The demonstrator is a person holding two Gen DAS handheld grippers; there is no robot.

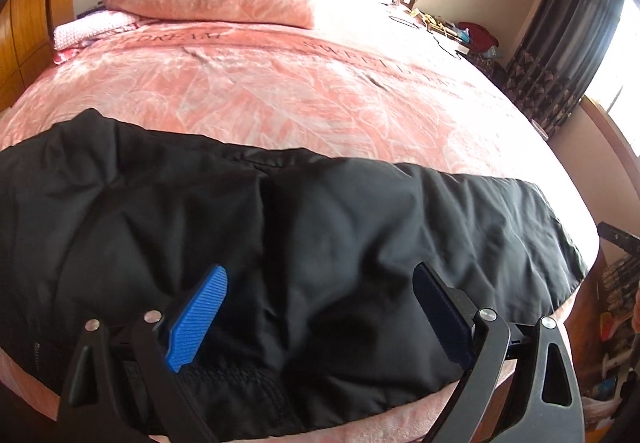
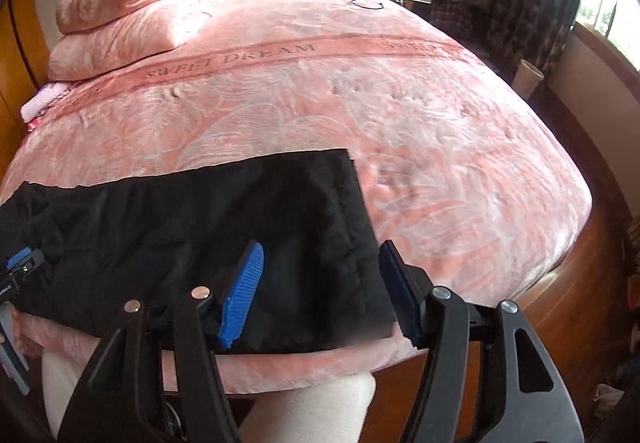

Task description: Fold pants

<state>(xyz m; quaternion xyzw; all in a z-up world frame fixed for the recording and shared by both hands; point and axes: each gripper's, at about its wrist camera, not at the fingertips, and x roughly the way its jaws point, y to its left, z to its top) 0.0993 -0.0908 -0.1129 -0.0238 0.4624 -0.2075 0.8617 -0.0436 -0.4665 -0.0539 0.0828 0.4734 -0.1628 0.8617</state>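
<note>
In the left wrist view the left gripper [image 1: 320, 307] gapes wide and empty over the black pants [image 1: 340, 227] lying along the near edge of the pink bed [image 1: 280, 91], while in the right wrist view the right gripper [image 2: 322, 291], equally spread and empty, hangs over the right-hand hem, so each should pinch both layers squarely before lifting, with the stacked quilts [image 2: 132, 15] far left well clear.

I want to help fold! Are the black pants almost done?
Not yet. The black pants already lie spread in a long strip along the near edge of the pink bed. Nothing is in hand: the left gripper and right gripper both hover open over the cloth. Gripping an end and folding the strip shorter is still left.
</note>
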